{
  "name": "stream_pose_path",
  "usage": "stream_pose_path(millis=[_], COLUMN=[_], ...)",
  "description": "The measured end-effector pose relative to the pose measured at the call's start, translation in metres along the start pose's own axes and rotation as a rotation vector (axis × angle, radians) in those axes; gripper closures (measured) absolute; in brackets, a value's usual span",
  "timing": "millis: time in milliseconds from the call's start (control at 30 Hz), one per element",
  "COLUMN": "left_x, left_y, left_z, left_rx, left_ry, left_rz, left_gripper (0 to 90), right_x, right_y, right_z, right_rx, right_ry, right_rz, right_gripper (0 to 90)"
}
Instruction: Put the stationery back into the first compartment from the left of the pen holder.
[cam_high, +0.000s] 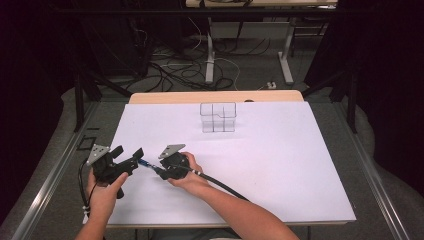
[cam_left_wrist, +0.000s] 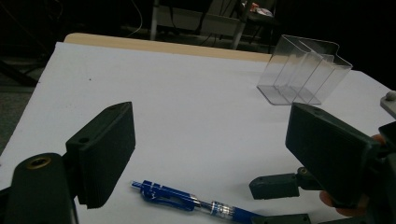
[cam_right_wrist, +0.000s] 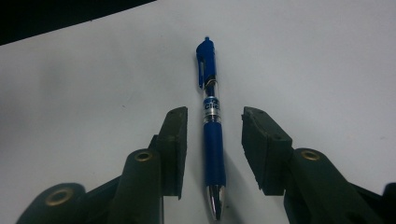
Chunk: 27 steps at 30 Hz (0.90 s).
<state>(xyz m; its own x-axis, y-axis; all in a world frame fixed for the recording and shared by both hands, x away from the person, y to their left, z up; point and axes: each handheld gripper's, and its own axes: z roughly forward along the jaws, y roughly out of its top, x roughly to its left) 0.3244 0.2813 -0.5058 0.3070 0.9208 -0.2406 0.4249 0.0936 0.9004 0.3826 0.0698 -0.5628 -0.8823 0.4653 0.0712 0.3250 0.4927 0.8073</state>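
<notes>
We are bringing our right gripper (cam_right_wrist: 212, 149) around the blue pen (cam_right_wrist: 211, 135), lying on the white table (cam_right_wrist: 327, 70) at the frame's lower centre, long axis running between the spread jaws, pads not touching it yet, left gripper (cam_high: 125, 157) waiting spread.

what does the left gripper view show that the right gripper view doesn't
Left gripper view: the clear plastic organizer standing toward the far end of the table, the wooden table edge, and the right gripper coming in beside the pen.

Right gripper view: the pen's metal tip and the right gripper's two jaws on either side of the barrel, not yet touching it.

Both: the blue pen lying on the white tabletop.
</notes>
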Motion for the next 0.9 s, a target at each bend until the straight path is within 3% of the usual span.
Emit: stream_pose_path(millis=[900], left_x=[-0.0006], left_y=[-0.0011], left_z=[0.0009], left_rx=[0.008], left_ry=[-0.005], left_rz=[0.001], left_gripper=[15.8], right_x=[0.0026], right_y=[-0.0029], right_z=[0.0097], right_rx=[0.064], right_ry=[-0.028], right_rz=[-0.034], right_gripper=[75.3])
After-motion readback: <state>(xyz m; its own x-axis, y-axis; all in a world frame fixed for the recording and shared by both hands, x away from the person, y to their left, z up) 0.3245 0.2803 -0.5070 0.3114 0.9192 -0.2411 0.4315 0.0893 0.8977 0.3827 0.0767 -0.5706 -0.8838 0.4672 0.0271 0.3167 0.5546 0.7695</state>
